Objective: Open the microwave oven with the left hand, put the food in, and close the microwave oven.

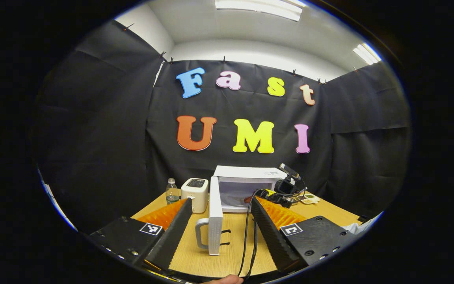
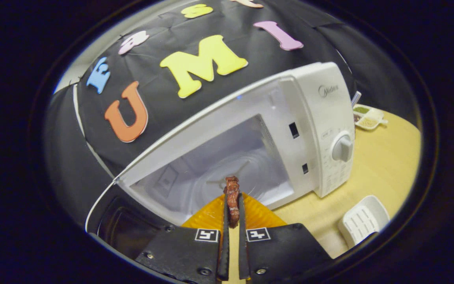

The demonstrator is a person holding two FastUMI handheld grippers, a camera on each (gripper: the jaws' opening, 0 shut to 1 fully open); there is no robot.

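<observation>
The white microwave [image 1: 246, 173] stands at the back of the wooden table with its door [image 1: 215, 213] swung fully open toward me, handle [image 1: 200, 233] on the near edge. My left gripper [image 1: 221, 201] is open, one finger on each side of the door and well apart from it. The right gripper [image 1: 286, 187] hovers at the front right of the oven's opening. In the right gripper view, my right gripper [image 2: 233, 195] is shut on a reddish-brown piece of food [image 2: 232, 183], held just in front of the open cavity [image 2: 211, 165].
A small water bottle [image 1: 172, 191] and a white toaster-like box [image 1: 195, 193] stand left of the microwave. A black cable [image 1: 246, 236] runs across the table. A white ribbed tray [image 2: 363, 223] and a compartment dish [image 2: 367, 116] lie right of the oven, near its knob [image 2: 343, 148].
</observation>
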